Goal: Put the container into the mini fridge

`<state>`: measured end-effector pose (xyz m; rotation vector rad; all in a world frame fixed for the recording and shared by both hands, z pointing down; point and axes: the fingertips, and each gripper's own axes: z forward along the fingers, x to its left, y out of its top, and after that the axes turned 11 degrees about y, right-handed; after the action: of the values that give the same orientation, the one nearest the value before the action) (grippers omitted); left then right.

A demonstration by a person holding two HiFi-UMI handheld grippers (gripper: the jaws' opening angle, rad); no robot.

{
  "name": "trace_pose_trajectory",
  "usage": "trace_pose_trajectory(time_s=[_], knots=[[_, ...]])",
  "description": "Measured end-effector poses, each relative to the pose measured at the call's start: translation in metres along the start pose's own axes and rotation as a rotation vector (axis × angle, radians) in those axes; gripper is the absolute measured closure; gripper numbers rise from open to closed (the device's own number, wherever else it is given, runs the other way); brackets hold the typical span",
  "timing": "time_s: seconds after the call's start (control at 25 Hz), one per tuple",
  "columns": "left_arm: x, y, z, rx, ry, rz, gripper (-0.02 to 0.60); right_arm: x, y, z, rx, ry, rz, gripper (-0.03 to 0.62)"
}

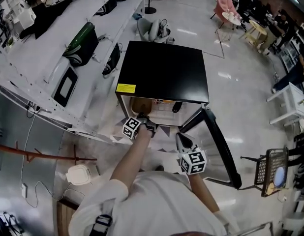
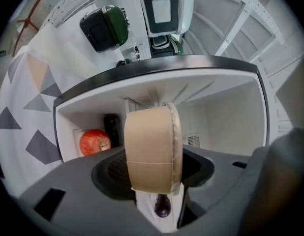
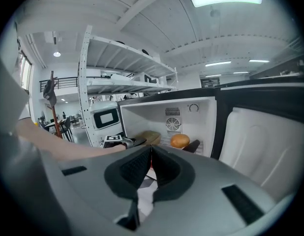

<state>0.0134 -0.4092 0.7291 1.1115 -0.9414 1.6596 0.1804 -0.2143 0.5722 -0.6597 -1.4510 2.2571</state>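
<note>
The black mini fridge (image 1: 162,68) stands open on the floor. My left gripper (image 1: 143,118) is at its opening, shut on a round brown paper container (image 1: 141,105) with a clear lid. In the left gripper view the container (image 2: 151,149) lies on its side between the jaws of the left gripper (image 2: 154,168), in front of the white fridge interior (image 2: 226,117). My right gripper (image 1: 182,140) hangs before the fridge, shut and empty (image 3: 151,154). The right gripper view also shows the container (image 3: 148,137) at the fridge's mouth.
Inside the fridge sit a red-orange fruit (image 2: 94,141) and a dark bottle (image 2: 112,128). The fridge door (image 1: 218,141) swings open to the right. White shelving (image 1: 68,58) runs along the left. A patterned mat (image 1: 115,132) lies under the fridge front.
</note>
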Motion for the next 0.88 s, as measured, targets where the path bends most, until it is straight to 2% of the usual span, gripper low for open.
trace_pose_trajectory(time_s=[0.12, 0.32, 0.44, 0.68, 0.88], knots=[[0.003, -0.003, 0.002, 0.008, 0.011, 0.019, 0.341, -0.002, 0.003, 0.003, 0.0, -0.009, 0.004, 0.585], [0.0, -0.001, 0.002, 0.029, -0.035, 0.019, 0.246, 0.005, -0.001, 0.013, 0.017, 0.005, 0.002, 0.585], [-0.003, -0.003, -0.005, 0.052, -0.06, 0.067, 0.215, 0.008, 0.0, 0.02, 0.023, 0.018, -0.004, 0.585], [0.006, 0.002, -0.027, 0.108, -0.102, 0.25, 0.21, 0.015, 0.003, 0.036, 0.024, 0.043, -0.008, 0.585], [0.008, -0.006, -0.046, 0.17, -0.116, 0.478, 0.21, 0.023, 0.002, 0.049, 0.026, 0.067, 0.0, 0.585]])
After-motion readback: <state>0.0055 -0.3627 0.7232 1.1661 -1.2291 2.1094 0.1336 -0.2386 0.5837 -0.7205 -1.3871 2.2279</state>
